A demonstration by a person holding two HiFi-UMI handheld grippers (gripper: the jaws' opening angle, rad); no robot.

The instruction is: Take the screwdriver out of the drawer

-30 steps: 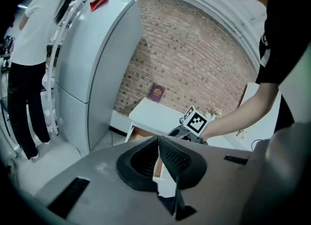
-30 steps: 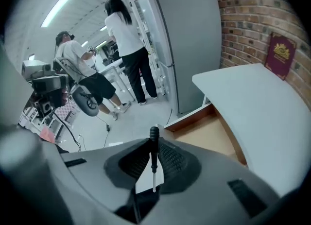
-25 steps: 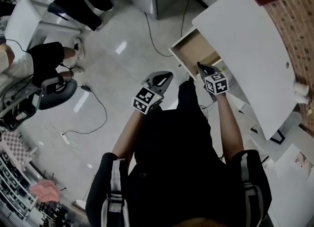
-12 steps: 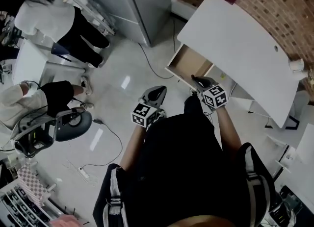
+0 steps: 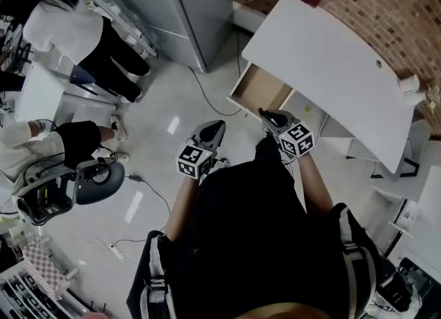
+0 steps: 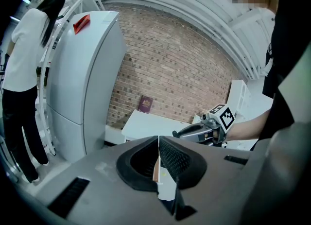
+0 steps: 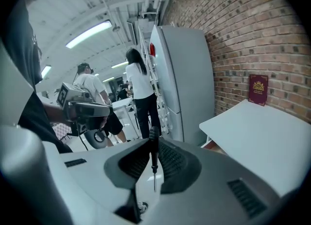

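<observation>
Black screwdriver [image 7: 153, 152] pinched in right tool [image 7: 154, 144], left tool [image 6: 158, 140] closed

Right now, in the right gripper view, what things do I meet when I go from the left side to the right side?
Left gripper with its square-marker cube → slim black-handled screwdriver → tall grey metal cabinet → dark red book.

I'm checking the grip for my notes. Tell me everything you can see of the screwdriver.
The screwdriver is small and slim: a dark handle above, a thin bright metal shaft below. It stands upright between the fingers of the right gripper, which pinch the handle; the shaft's tip points back toward the camera, touching nothing else.
</observation>
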